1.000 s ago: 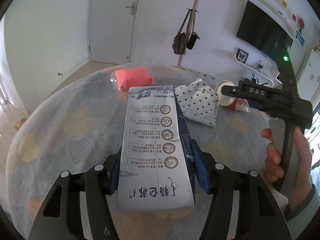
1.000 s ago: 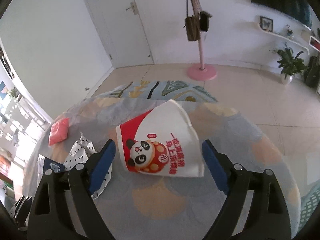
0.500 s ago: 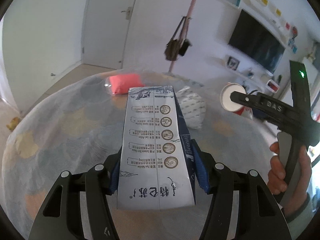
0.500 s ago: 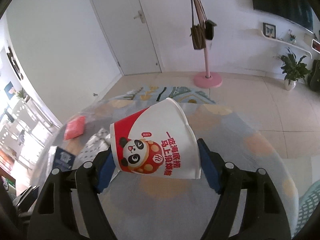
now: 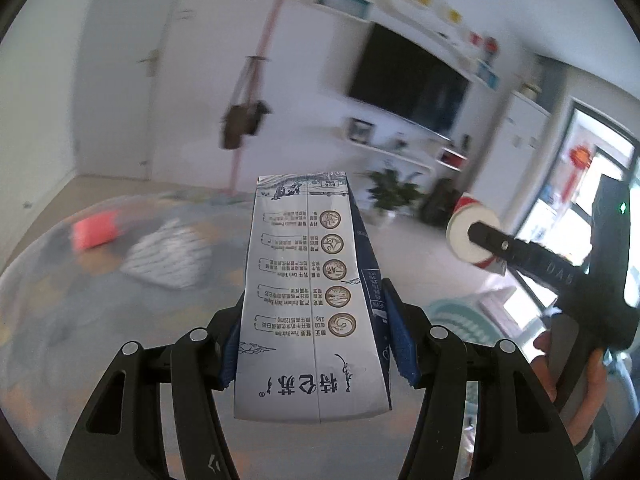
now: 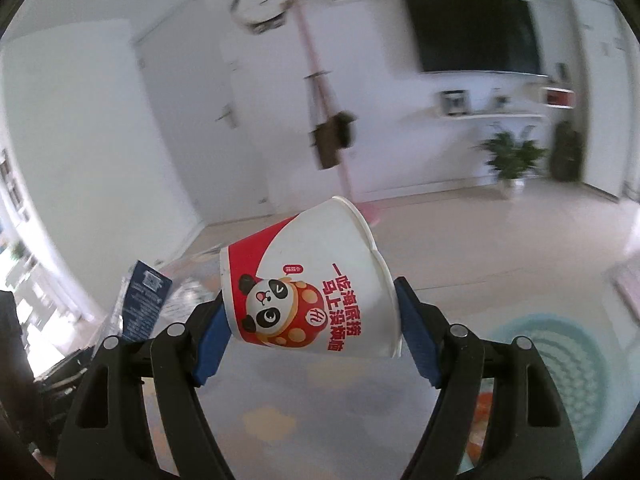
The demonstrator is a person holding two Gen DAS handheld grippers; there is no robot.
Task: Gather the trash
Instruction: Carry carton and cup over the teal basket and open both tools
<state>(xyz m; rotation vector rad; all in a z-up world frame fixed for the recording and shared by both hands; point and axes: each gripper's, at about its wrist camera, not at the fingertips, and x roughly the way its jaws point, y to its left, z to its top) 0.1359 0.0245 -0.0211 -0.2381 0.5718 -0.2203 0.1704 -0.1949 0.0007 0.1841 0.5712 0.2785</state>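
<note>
My left gripper (image 5: 316,344) is shut on a white and blue milk carton (image 5: 312,292), held lengthwise above the round table (image 5: 48,312). My right gripper (image 6: 312,328) is shut on a white and red paper cup (image 6: 312,280) with a panda print, lying on its side between the pads. The cup (image 5: 474,236) and the right gripper show at the right of the left wrist view. The carton's blue end (image 6: 146,300) shows at the left of the right wrist view. A red packet (image 5: 96,228) and a dotted white wrapper (image 5: 168,256) lie on the table.
The table has a pale patterned cloth. Beyond it is tiled floor, a pink coat stand (image 5: 248,120) with bags, a wall television (image 5: 408,76), a potted plant (image 6: 512,160) and a round teal rug (image 6: 560,368) at the lower right.
Both grippers have lifted and swung right with their loads. The table has dropped lower in both views and the room beyond now fills them.
</note>
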